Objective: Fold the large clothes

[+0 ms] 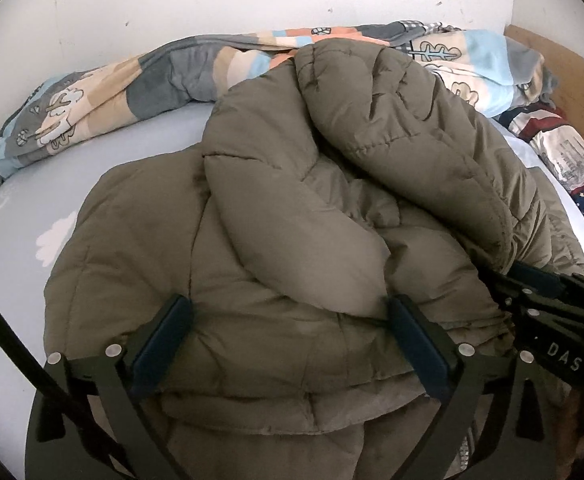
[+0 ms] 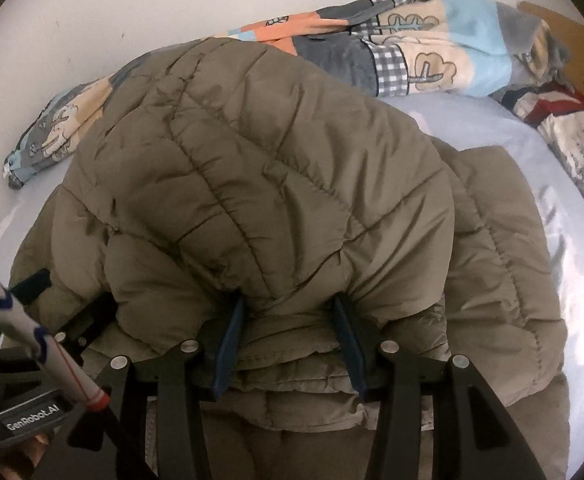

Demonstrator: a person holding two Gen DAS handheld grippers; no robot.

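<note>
A large olive-brown quilted puffer jacket (image 1: 292,208) lies on the pale blue bed sheet (image 1: 20,216), partly folded, with a padded flap doubled over its middle. My left gripper (image 1: 288,320) is wide open, its blue-padded fingers (image 1: 164,340) resting on the jacket's near edge. In the right wrist view the jacket (image 2: 260,168) fills the centre. My right gripper (image 2: 288,320) is closed on a thick bunched fold of the jacket. The right gripper's body also shows in the left wrist view (image 1: 548,320), at the jacket's right side.
A rumpled patchwork quilt (image 1: 104,96) lies along the white wall at the back. More patterned bedding (image 2: 564,132) lies at the right by a wooden headboard (image 1: 572,80). Bare sheet (image 2: 532,152) shows right of the jacket.
</note>
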